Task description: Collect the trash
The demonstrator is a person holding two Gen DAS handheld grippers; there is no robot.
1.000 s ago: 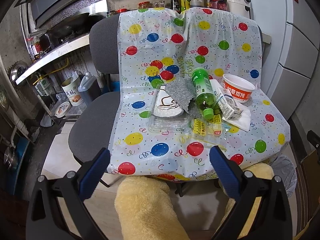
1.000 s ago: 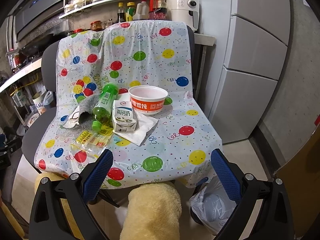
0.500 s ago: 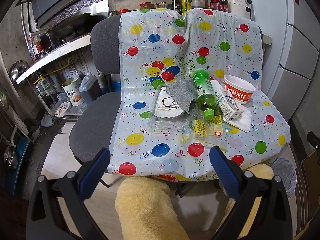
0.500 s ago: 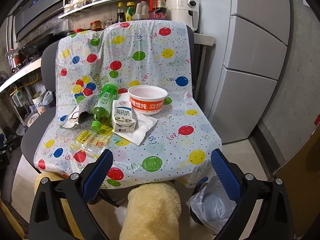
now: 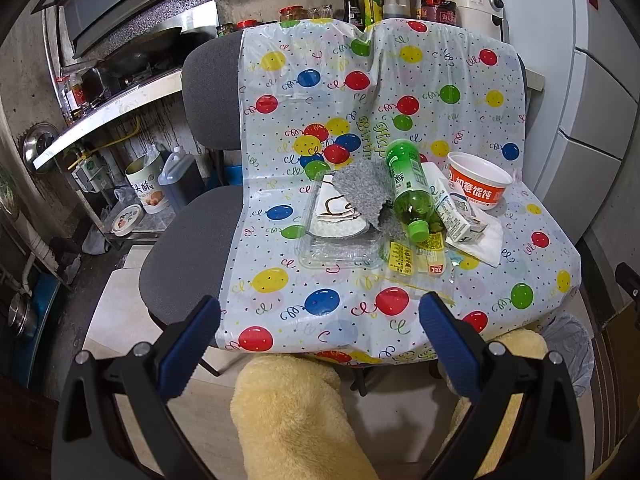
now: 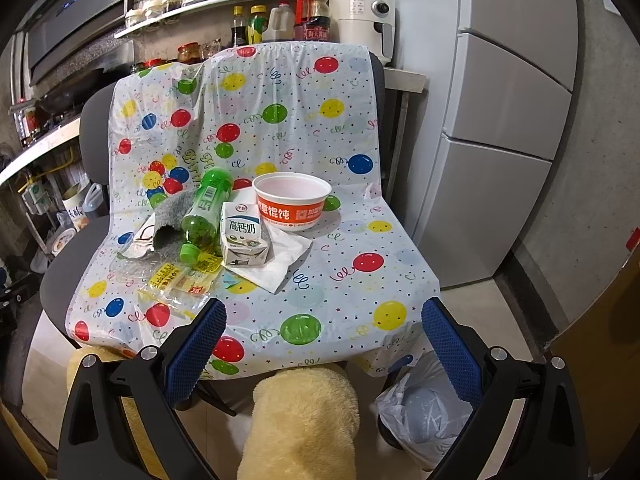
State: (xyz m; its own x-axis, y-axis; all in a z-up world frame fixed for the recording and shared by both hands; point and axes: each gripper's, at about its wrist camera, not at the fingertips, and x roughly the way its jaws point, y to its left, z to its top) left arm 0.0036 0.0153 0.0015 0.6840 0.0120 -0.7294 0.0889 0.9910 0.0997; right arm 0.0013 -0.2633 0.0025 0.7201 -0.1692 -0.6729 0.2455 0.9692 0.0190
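Trash lies on a balloon-print sheet [image 5: 320,308] over a chair seat: a green plastic bottle [image 5: 408,188] [image 6: 204,212], a milk carton [image 5: 452,212] [image 6: 242,236] on a white napkin [image 6: 280,260], an orange-and-white paper bowl [image 5: 478,184] [image 6: 294,200], a grey cloth [image 5: 362,192] over a clear plastic tray [image 5: 336,248], and yellow sauce packets [image 5: 416,256] [image 6: 180,280]. My left gripper [image 5: 320,332] is open and empty, in front of the seat's edge. My right gripper [image 6: 324,336] is open and empty, also short of the seat.
A bin lined with a plastic bag [image 6: 424,416] stands on the floor at the chair's right front. A fridge [image 6: 508,120] stands to the right. A kitchen counter [image 5: 100,116] and containers on the floor [image 5: 148,188] are to the left. A yellow fuzzy leg [image 6: 304,420] sits low in both views.
Both grippers have barely moved; the left view has shifted very slightly. Nothing was taken hold of.
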